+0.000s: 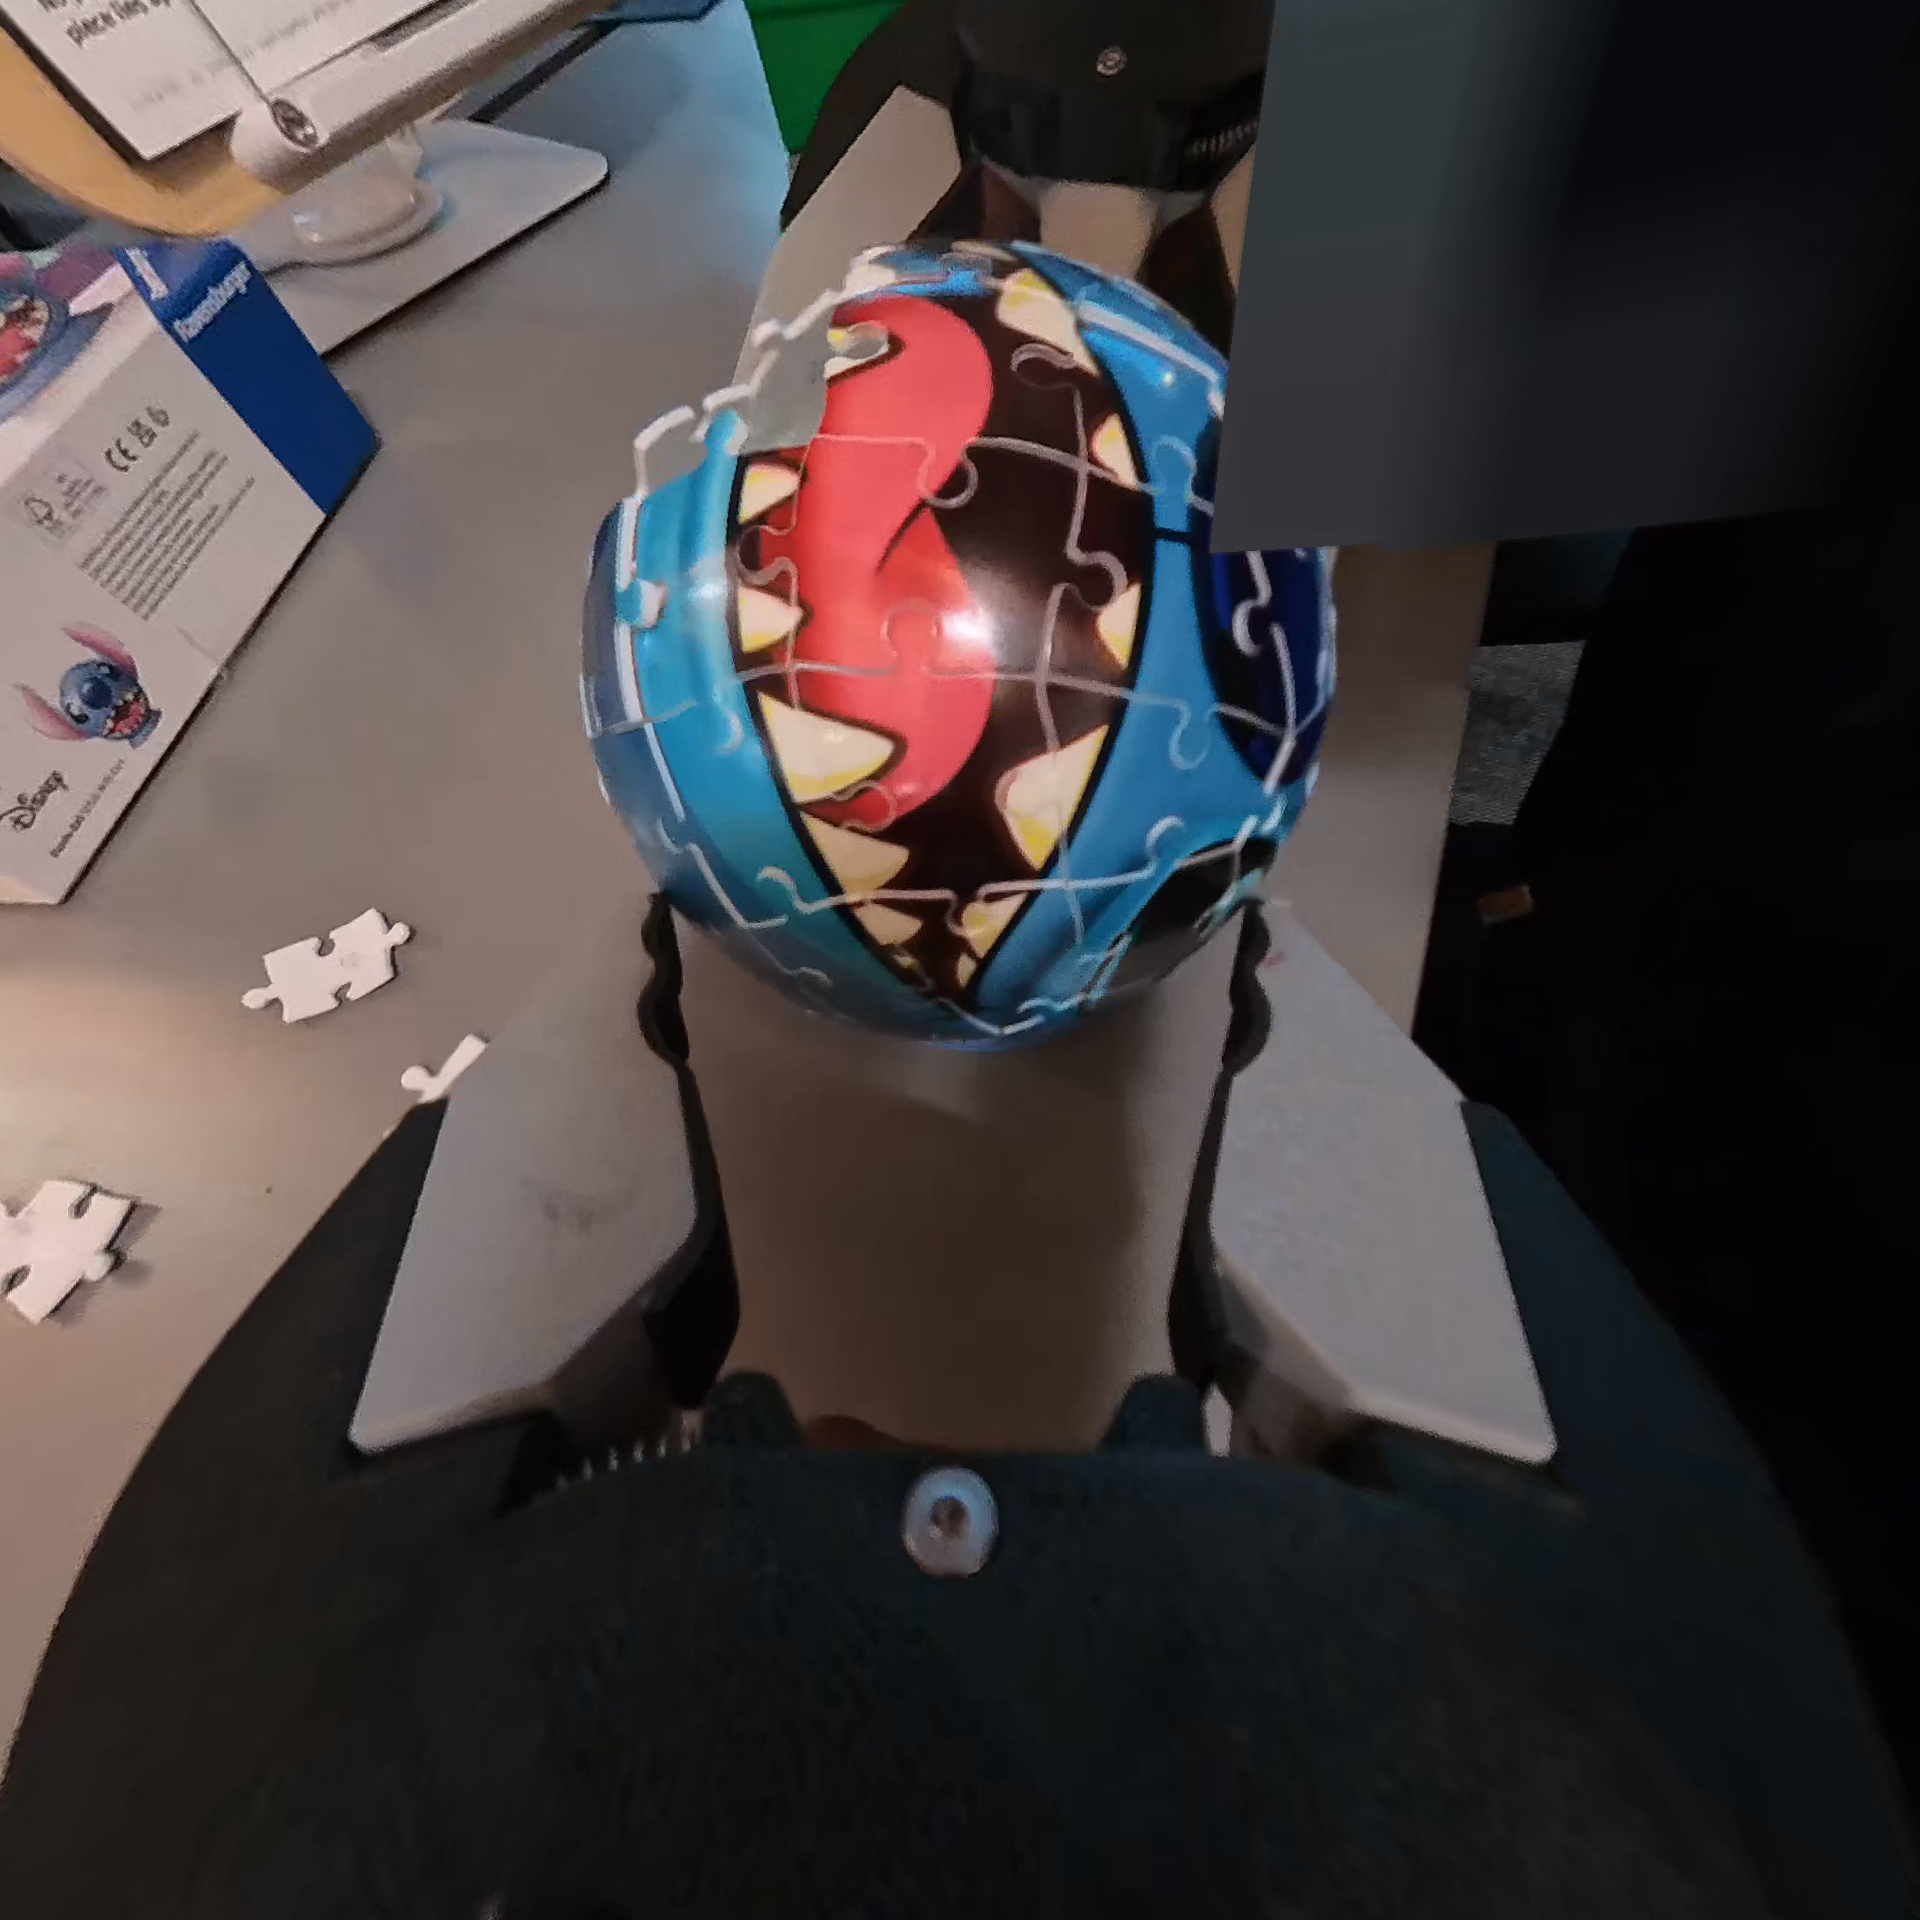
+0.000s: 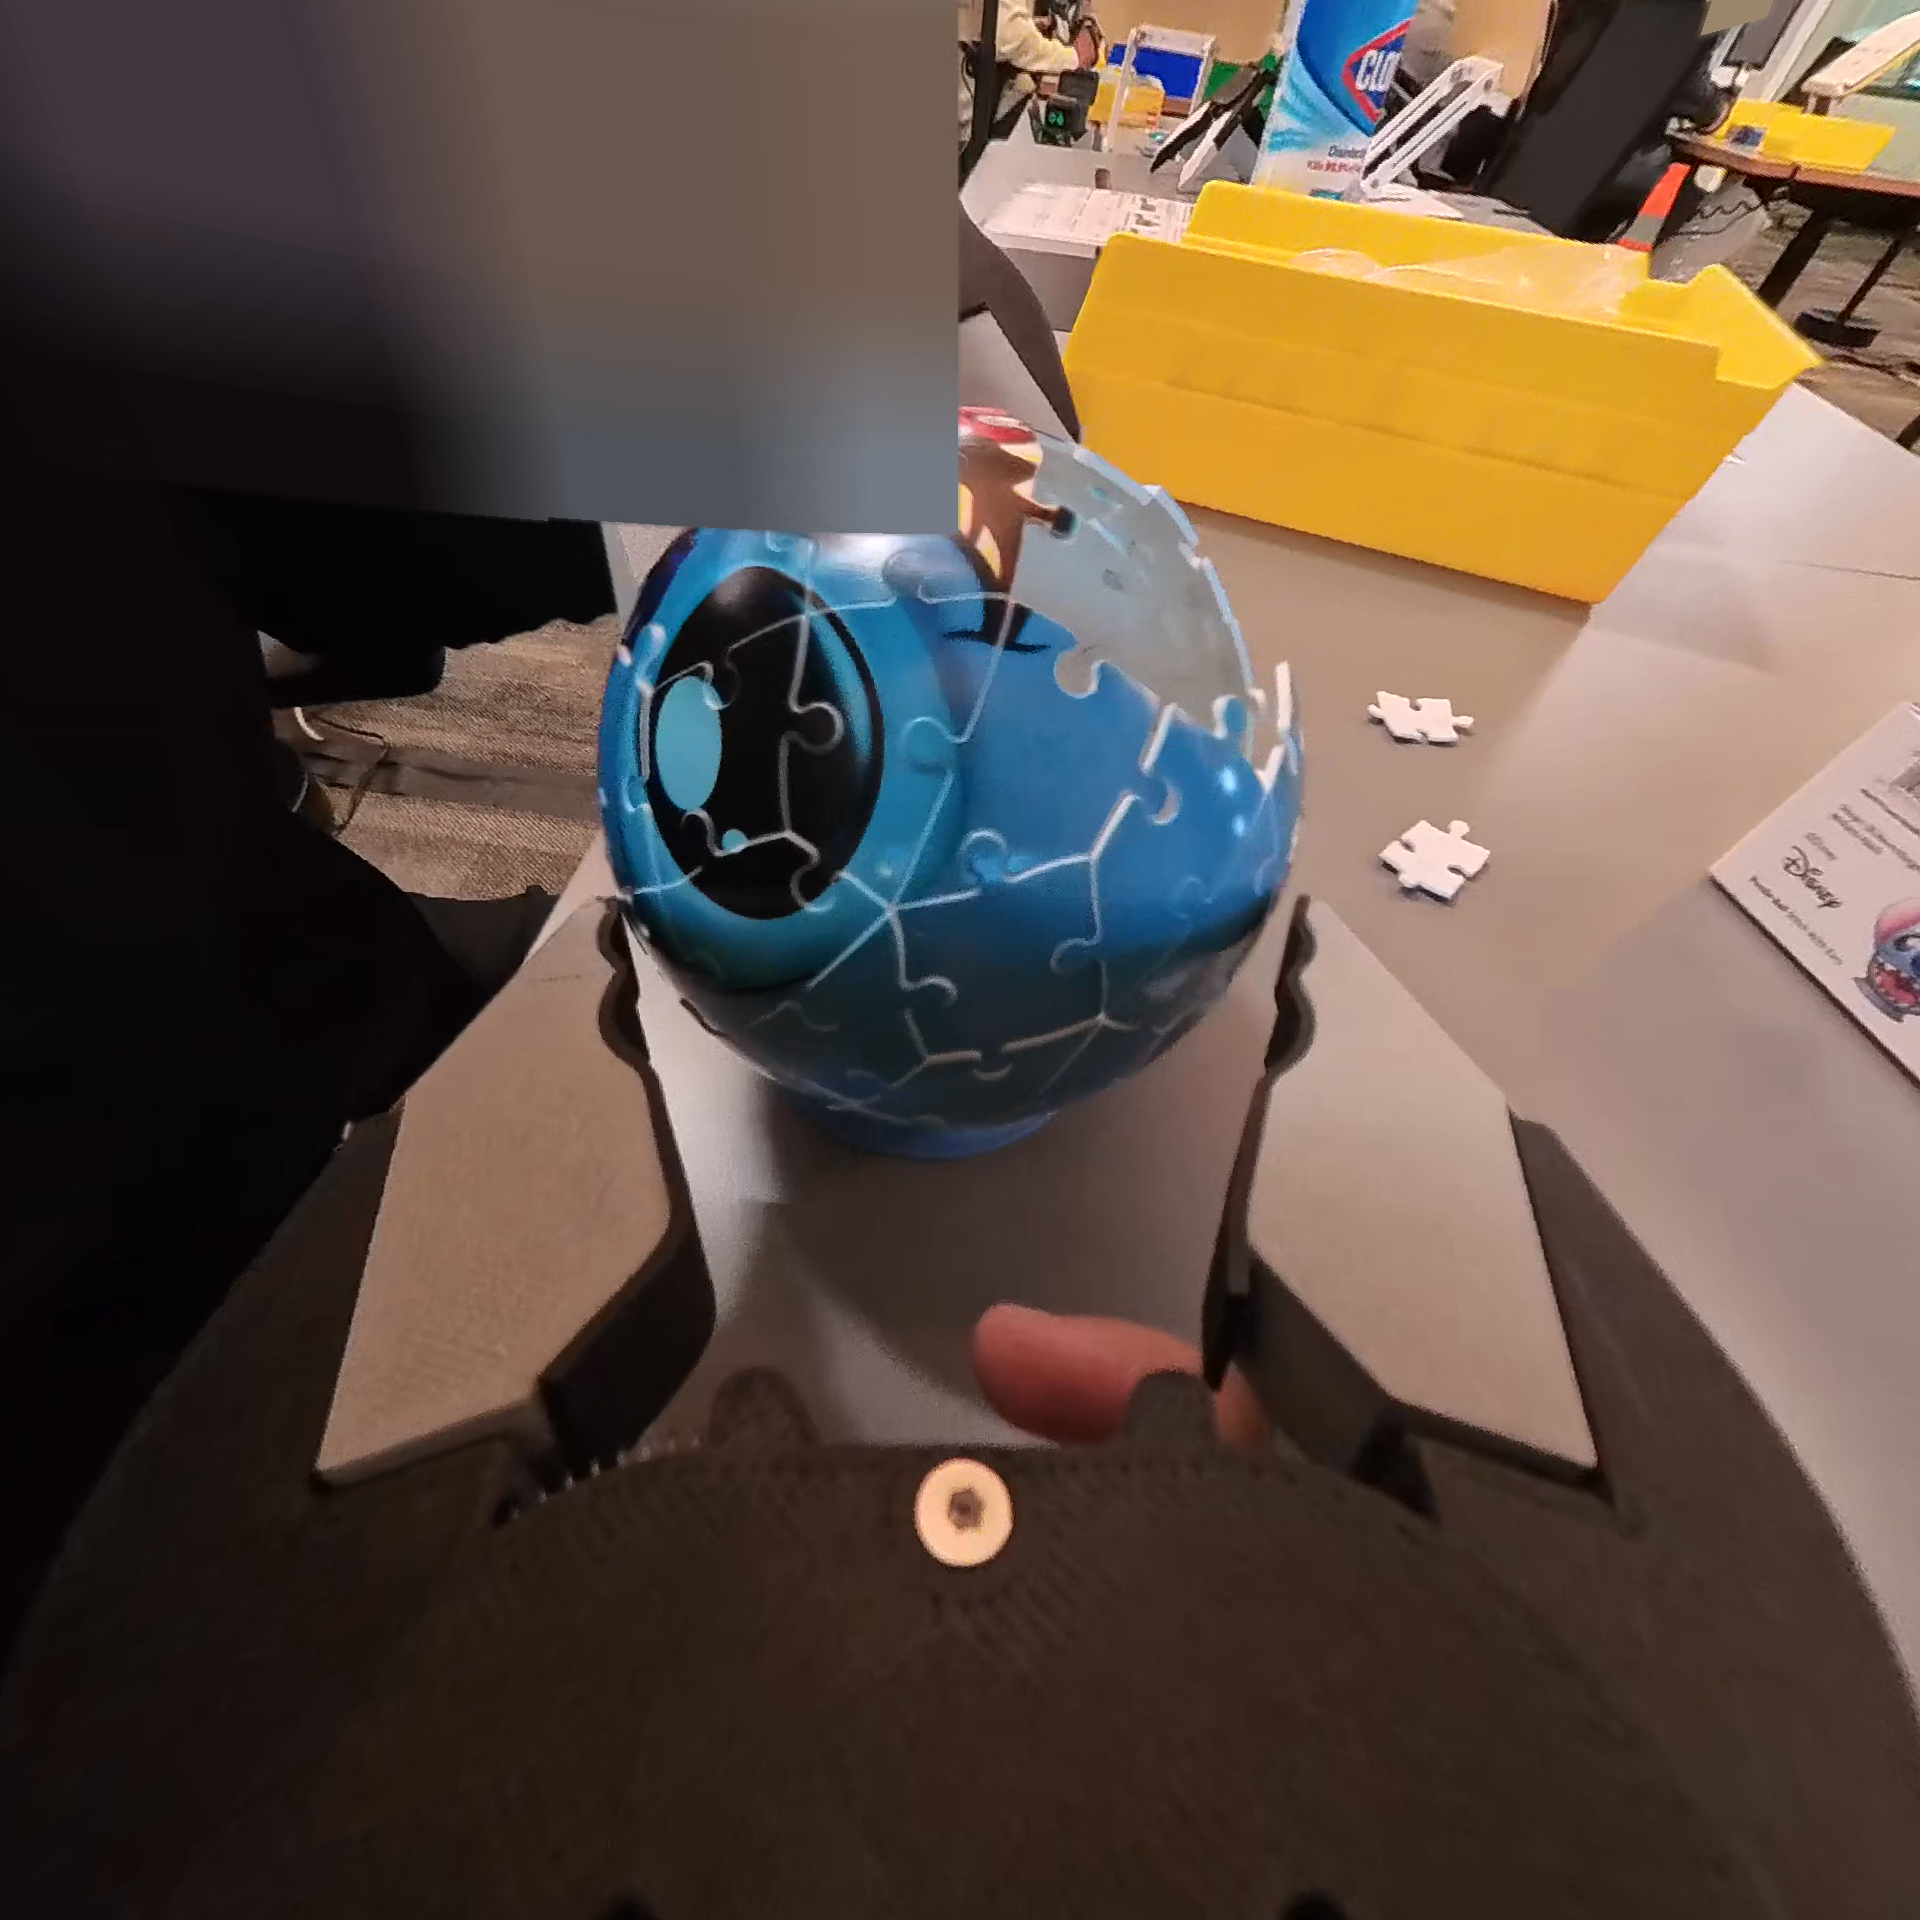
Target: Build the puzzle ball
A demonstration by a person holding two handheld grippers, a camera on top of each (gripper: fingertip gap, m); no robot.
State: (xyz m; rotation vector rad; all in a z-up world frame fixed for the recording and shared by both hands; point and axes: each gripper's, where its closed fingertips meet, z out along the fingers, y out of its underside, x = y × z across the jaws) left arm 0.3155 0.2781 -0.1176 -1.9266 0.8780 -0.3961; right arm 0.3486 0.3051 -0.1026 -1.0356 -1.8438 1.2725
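Observation:
The puzzle ball (image 1: 966, 644) is blue with a toothed red mouth and stands on the grey table (image 1: 468, 623). Its shell has a ragged gap at the far upper left. My left gripper (image 1: 961, 935) has its jaws spread wide, fingertips pressed on the ball's lower sides. The right wrist view shows the ball (image 2: 935, 831) from its black eye side, gap at the top right. My right gripper (image 2: 951, 935) straddles it the same way, fingertips against both sides. It also shows beyond the ball in the left wrist view (image 1: 1049, 114). Neither gripper holds a loose piece.
Loose white pieces (image 1: 327, 961) lie face down left of the ball; two more (image 2: 1434, 852) show in the right wrist view. The puzzle box (image 1: 156, 520) stands at the left. A yellow bin (image 2: 1403, 416) sits behind, and a printed sheet (image 2: 1839, 883) lies at the right. My right fingertips sit around 7 centimetres from my left ones.

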